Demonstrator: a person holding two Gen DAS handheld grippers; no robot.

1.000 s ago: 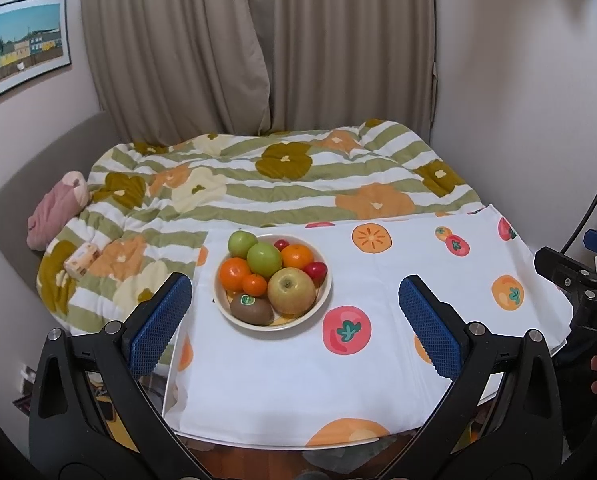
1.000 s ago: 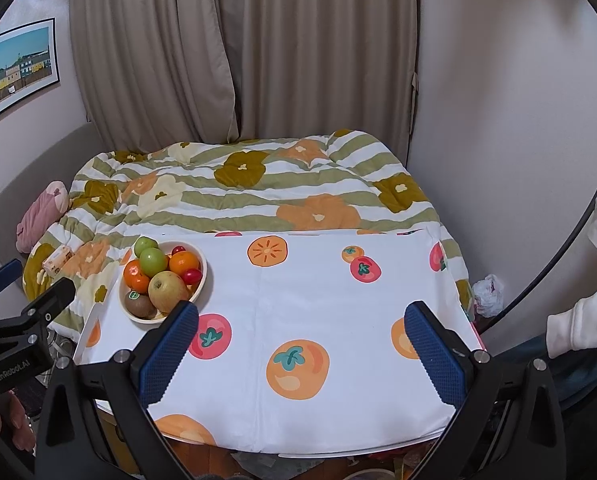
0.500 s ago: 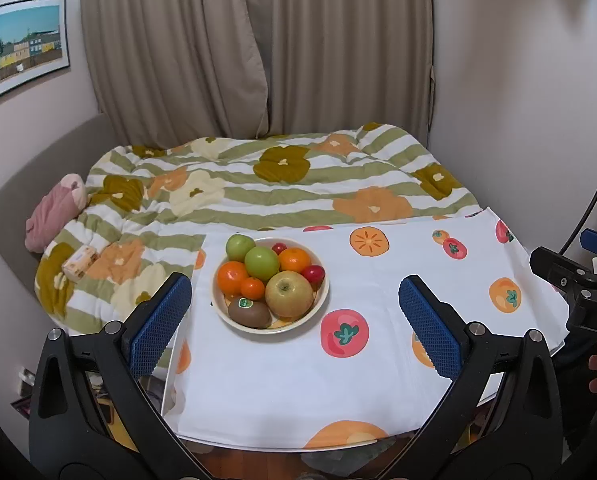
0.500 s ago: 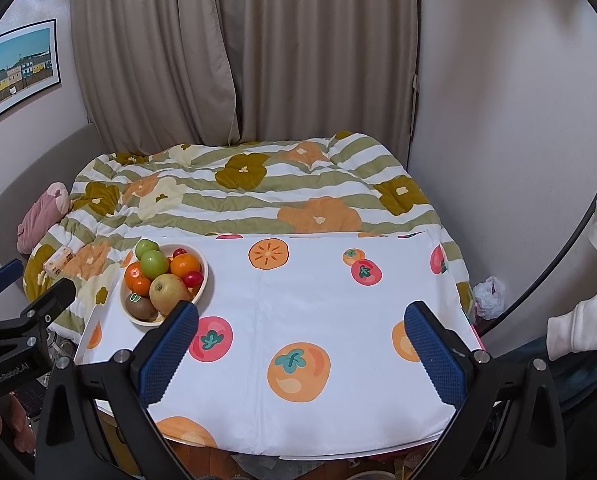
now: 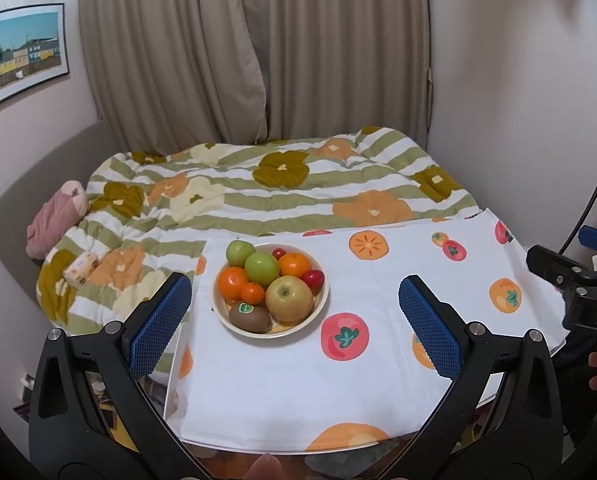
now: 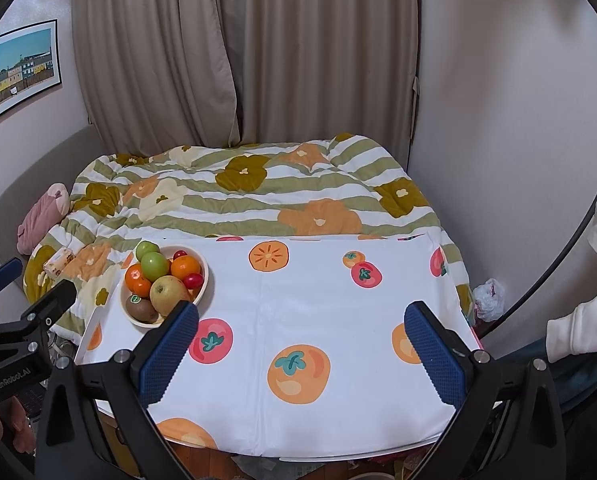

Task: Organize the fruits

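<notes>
A cream bowl of fruit stands on the left part of a white cloth printed with fruits. In it lie a large yellow apple, a kiwi with a sticker, two green apples, oranges and small red fruits. My left gripper hovers open in front of the bowl, with nothing held. My right gripper hangs open over the cloth's middle, right of the bowl.
A striped flower quilt covers the bed behind the table. A pink soft toy and a small pack lie at its left. Curtains hang behind. A white sleeve and a plastic bag are at the right.
Both views have drifted slightly; the bowl sits a little lower and nearer in the left wrist view. Both grippers stay open.
</notes>
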